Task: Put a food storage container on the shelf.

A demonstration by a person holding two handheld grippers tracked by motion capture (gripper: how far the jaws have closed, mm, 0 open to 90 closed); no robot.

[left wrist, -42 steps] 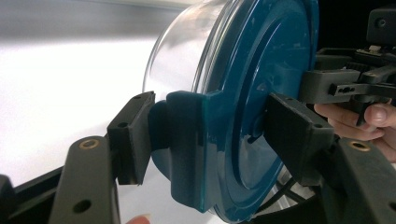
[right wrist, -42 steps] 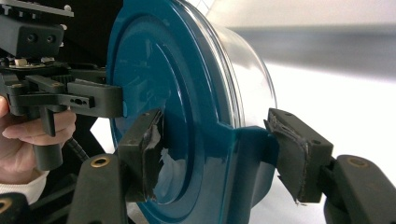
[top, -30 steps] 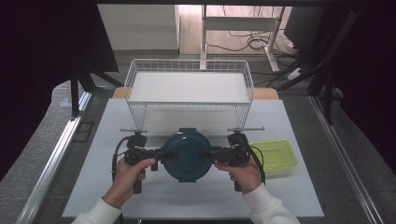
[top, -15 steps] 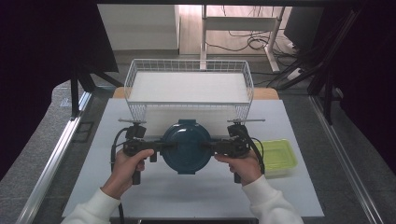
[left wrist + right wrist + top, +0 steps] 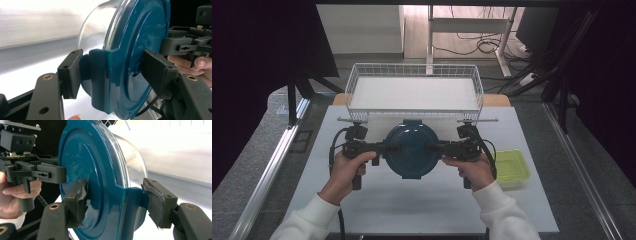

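I hold the lidded bowl [image 5: 411, 148] by its side tabs, left tongs [image 5: 382, 148] and right tongs [image 5: 438, 148] clamped; uneven lifting near the wire basket [image 5: 414, 111] could tilt it loose.

I see a glossy teal plastic lid [image 5: 140, 50] on a clear, shiny bowl [image 5: 100, 27] that looks like glass. My left gripper [image 5: 110, 72] has matt black plastic jaws with brass-coloured rivets; my right gripper [image 5: 115, 200] has pads wrapped in frayed, rough black tape. The basket [image 5: 414, 70] is white coated wire, the table [image 5: 412, 205] matt white, the tray [image 5: 512, 167] smooth yellow-green plastic.
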